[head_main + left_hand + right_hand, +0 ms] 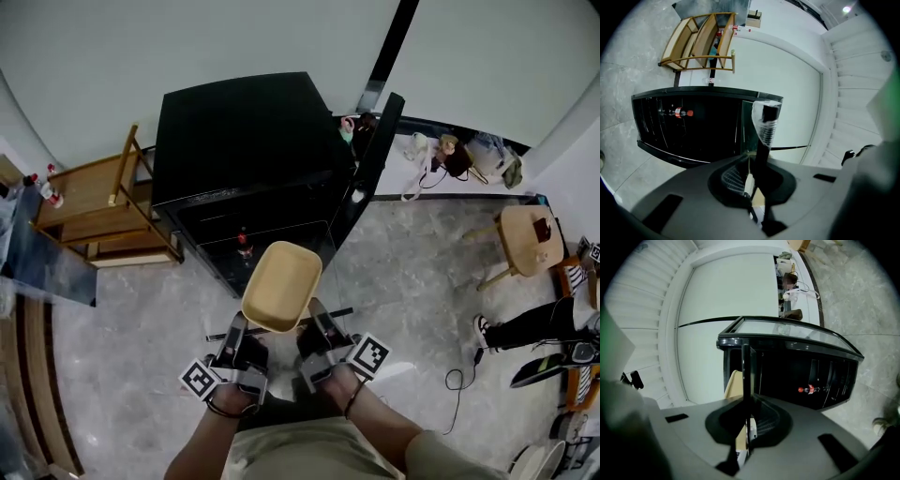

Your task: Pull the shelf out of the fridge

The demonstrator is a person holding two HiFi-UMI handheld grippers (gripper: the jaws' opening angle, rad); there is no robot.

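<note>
Two grips are being applied to the shelf (746, 366): the left hand-held gripper (240, 328) and the right hand-held gripper (319, 317) are each being pressed shut on its dark front edge, the jaws all but together with only that thin edge between them. One grip is being taken at each side of the tan bowl (281, 286) that is being carried on the pane; this is judged to be for balance, so that the shelf is being held level and the bowl is being kept from sliding. The front edge is judged to be the one part thin enough to be clamped.

The shelf is being held in front of the fridge (244, 131), and seems to be clear of its open mouth rather than inside it, so the pulling-out is judged to be almost done. The door (375, 150) is being left wide open at the fridge's side, which is giving the pane a free way out. Inside the fridge a small bottle (244, 242) with a red band is being left where it is.

No writing is being made out anywhere; the bottle's band is too small to be read, and the marker cubes (199, 378) are bearing only black-and-white square patterns.
</note>
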